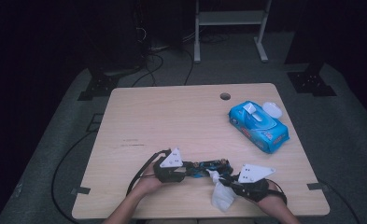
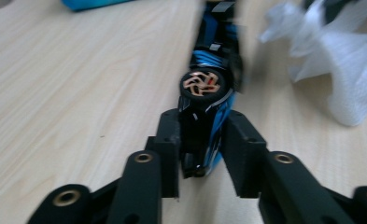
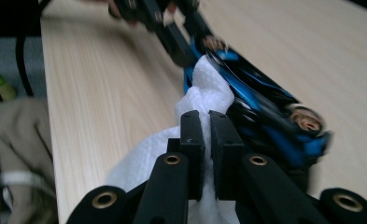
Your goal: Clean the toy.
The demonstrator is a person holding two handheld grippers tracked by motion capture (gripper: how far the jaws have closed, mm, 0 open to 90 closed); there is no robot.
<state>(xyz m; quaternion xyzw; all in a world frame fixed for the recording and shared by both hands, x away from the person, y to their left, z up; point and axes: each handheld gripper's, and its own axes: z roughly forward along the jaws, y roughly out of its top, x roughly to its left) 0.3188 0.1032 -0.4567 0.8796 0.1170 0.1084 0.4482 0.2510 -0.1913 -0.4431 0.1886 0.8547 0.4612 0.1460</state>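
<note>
A blue and black toy car (image 1: 210, 165) lies on its side near the table's front edge. My left gripper (image 1: 190, 169) is shut on one end of it; in the left gripper view the pads clamp the car (image 2: 204, 126) just below a copper-spoked wheel (image 2: 202, 84). My right gripper (image 1: 224, 180) is shut on a white wipe (image 1: 221, 196). In the right gripper view the wipe (image 3: 204, 95) bunches past the right gripper (image 3: 208, 135) and presses against the car (image 3: 265, 107). The left gripper (image 3: 167, 32) shows farther off there.
A blue pack of wipes (image 1: 258, 126) with its white lid (image 1: 272, 110) flipped open lies at the table's right side. The wooden table (image 1: 172, 112) has a round hole (image 1: 225, 96) near its far edge. Cables and a metal stand are on the floor beyond.
</note>
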